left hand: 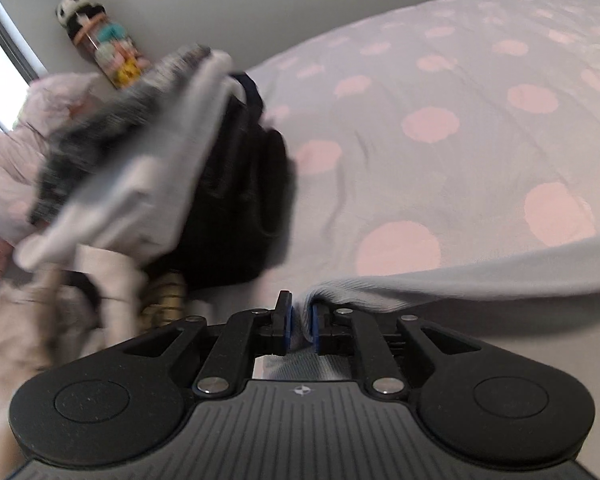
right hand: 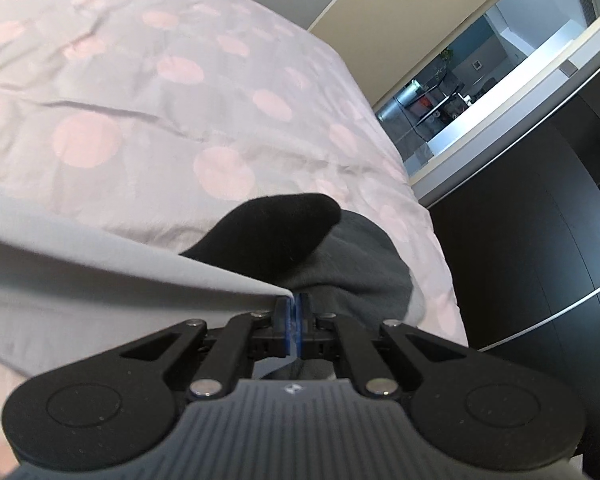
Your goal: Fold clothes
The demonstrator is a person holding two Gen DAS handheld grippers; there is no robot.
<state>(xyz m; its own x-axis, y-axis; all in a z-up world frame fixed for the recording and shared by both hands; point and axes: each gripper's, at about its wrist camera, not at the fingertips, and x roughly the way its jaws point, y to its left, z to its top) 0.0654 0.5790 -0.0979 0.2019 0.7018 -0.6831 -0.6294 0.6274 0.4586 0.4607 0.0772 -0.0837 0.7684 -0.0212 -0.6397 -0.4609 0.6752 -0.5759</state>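
Clearly, a pale grey soft garment (left hand: 460, 280) is pinched at its edge by the left gripper (left hand: 300, 316) and the right gripper (right hand: 294, 316), stretched above the pink-dotted lilac bedcover (right hand: 160, 120). No fold is seen yet, and a blurred pile of clothes (left hand: 132, 152) is left unfolded.

clothes pile (left hand: 112, 168) at left motion-blurred; single garments not separable. pale grey garment (left hand: 460, 280) cut off by right edge, its lower part hidden behind left gripper (left hand: 300, 314). black sock (right hand: 276, 232) partly hidden under grey fabric.
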